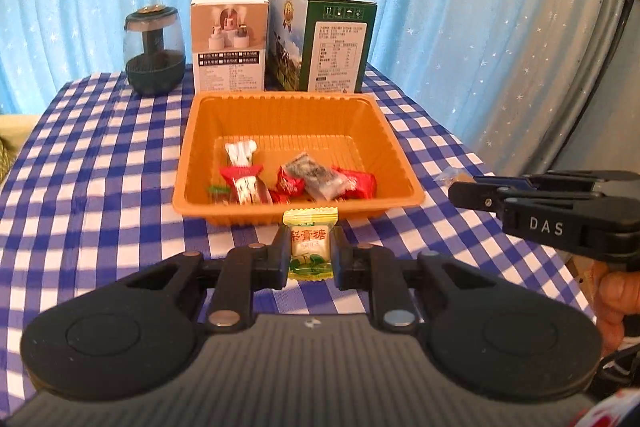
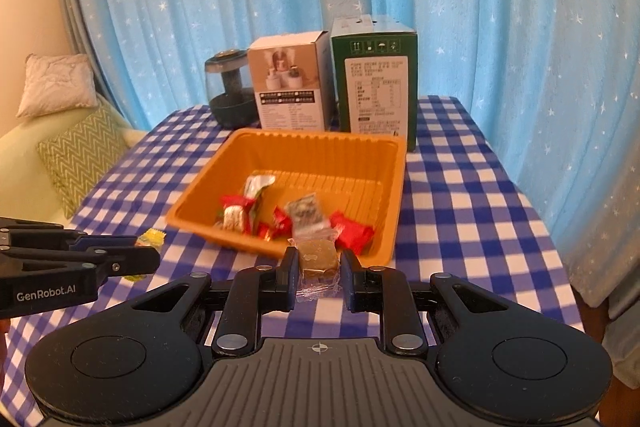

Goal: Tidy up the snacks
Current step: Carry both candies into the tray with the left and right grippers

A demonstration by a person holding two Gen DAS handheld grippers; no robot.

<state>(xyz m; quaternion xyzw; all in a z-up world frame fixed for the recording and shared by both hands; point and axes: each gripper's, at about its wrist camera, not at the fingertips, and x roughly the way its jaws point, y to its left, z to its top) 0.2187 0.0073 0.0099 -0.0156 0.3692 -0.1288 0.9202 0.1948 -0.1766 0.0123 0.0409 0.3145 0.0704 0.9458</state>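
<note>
Small print on the green carton (image 1: 339,54) and white box (image 1: 229,75) too fine to read. Red-wrapped sweets (image 2: 352,230) in the orange tray (image 2: 394,195) blurred in the right wrist view. Yellow candy (image 2: 150,239) half hidden behind the left gripper (image 2: 132,261). Counter (image 1: 100,155) cut off at the left edge.
</note>
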